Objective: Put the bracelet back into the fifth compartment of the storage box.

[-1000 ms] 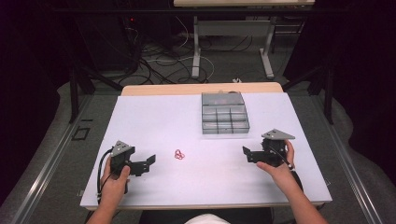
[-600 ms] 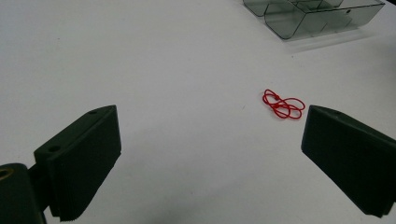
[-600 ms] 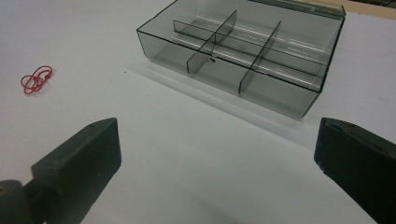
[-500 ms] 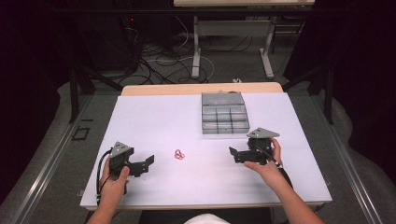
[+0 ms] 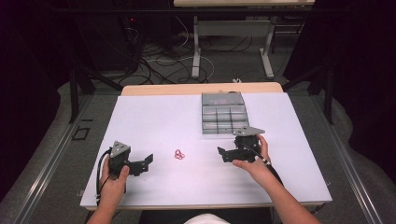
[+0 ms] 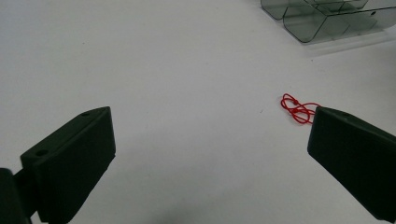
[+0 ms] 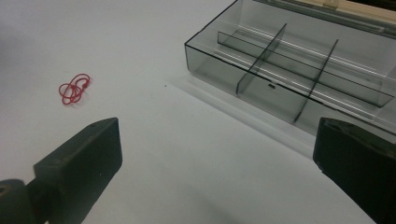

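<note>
Red thin cord tangled into small loops (image 5: 179, 154) lies flat on the white table surface (image 5: 187, 186), roughly midway between the two hand-held grippers and touching neither. Left gripper (image 5: 148, 160), black with a grey three-cornered plate on top, sits near the table's front-left part, held by the person's left hand (image 5: 115, 175); its jaws point toward the cord and stand wide apart with nothing between them. In the left gripper view the same wide gap is seen, with bare white surface between the two black jaws and the red cord (image 6: 298, 108) just beyond the tip of the right-hand jaw in that view. Right gripper (image 5: 222, 153), likewise black with a grey plate, is held by the right hand (image 5: 252, 161) at the front-right of centre, just in front of the compartment box; its jaws also point toward the cord and are spread wide, holding nothing. Smoke-grey transparent plastic organiser box with thin dividers (image 5: 224, 113) rests on the far half of the table, right of centre, well apart from the cord. In the right gripper view the box (image 7: 289, 65) shows several open compartments separated by upright partitions, and the cord (image 7: 74, 88) lies on the surface to the upper left, beyond the jaws. A black cable (image 5: 100, 172) trails from the left gripper along the left forearm.
</note>
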A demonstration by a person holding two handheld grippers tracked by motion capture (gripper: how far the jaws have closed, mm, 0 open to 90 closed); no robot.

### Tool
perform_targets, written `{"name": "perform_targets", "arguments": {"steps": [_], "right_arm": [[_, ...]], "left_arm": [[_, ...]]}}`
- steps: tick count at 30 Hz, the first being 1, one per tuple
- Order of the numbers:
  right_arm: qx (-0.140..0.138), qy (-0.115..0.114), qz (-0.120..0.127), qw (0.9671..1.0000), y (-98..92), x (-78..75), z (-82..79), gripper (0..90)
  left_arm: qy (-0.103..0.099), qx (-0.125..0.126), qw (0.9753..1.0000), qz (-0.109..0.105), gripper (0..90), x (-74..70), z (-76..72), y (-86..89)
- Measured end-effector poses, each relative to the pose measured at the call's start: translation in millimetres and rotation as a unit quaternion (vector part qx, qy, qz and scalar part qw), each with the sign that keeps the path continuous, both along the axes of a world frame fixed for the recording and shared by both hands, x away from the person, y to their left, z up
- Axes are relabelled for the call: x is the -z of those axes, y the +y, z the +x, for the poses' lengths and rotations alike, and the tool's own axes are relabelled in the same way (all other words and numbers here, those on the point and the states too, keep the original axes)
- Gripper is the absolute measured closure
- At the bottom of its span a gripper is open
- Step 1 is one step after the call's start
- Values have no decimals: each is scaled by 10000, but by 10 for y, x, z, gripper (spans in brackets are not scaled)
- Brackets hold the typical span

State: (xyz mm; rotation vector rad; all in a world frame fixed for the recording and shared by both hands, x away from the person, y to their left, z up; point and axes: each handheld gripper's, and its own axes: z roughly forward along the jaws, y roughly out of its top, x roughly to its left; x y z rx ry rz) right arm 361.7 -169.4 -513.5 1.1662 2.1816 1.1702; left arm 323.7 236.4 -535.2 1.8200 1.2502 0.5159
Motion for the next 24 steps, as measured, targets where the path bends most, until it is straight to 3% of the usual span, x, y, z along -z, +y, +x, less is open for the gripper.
{"name": "perform_targets", "arguments": {"steps": [10, 11, 12, 16, 24], "right_arm": [[-267, 32, -44, 9996, 218, -22, 59, 25], [-282, 146, -64, 9995, 241, -37, 55, 29], [-287, 78, -51, 9995, 267, -28, 67, 34], [-286, 31, -158, 9995, 357, -29, 90, 154], [-497, 277, 6, 9984, 543, -6, 180, 205]], "left_arm": [[66, -72, 9999, 23, 4, 20, 11, 11], [57, -77, 10000, 22, 4, 24, 13, 10], [72, -83, 9999, 0, 4, 26, 13, 8], [81, -107, 9999, -42, 4, 32, 17, 11], [123, -192, 9996, -168, 4, 41, 28, 37]]}}
